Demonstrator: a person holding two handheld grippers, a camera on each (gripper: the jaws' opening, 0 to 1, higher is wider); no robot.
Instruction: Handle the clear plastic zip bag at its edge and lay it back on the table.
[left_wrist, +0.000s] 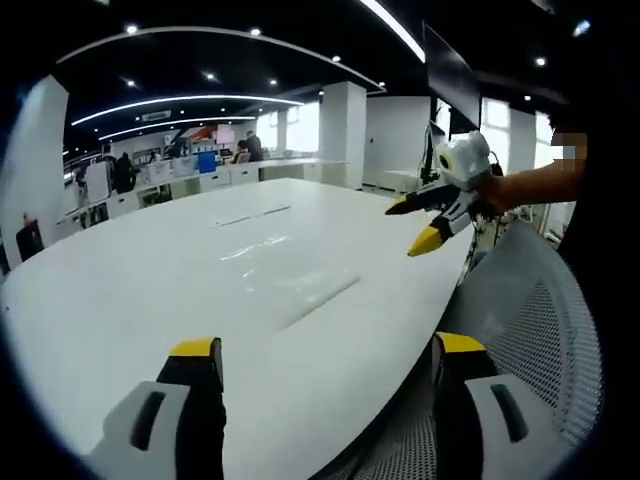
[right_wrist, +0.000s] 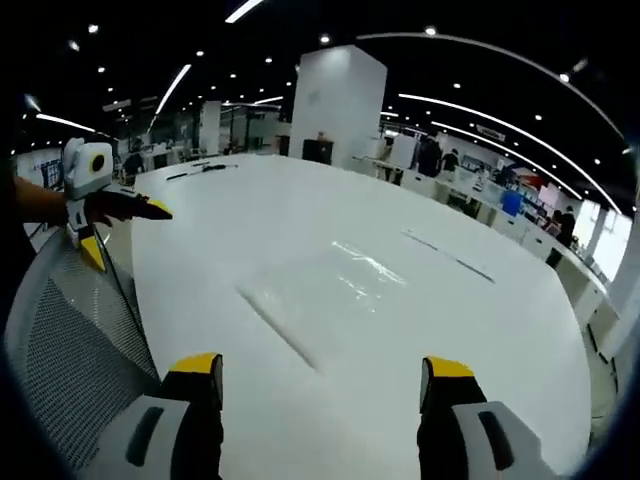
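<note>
Lying flat on white table (right_wrist: 300, 215), ahead of both grippers: clear plastic zip bag (right_wrist: 330, 290). Left gripper (left_wrist: 325, 360) and right gripper (right_wrist: 322, 375) hovering, jaws spread, gripping nothing.

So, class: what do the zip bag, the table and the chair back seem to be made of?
Flat clear zip bag: thin glossy plastic, glinting highlights. Large white table: smooth, faintly reflective top, probably laminate. Grey chair back: woven mesh, visible grid.

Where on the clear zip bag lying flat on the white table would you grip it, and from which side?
Probably the zip bag is best taken by its straight near edge, approached low from the table's chair side. It lies flat and thin, so only an edge offers purchase. Both the right gripper and left gripper are open, facing it.
</note>
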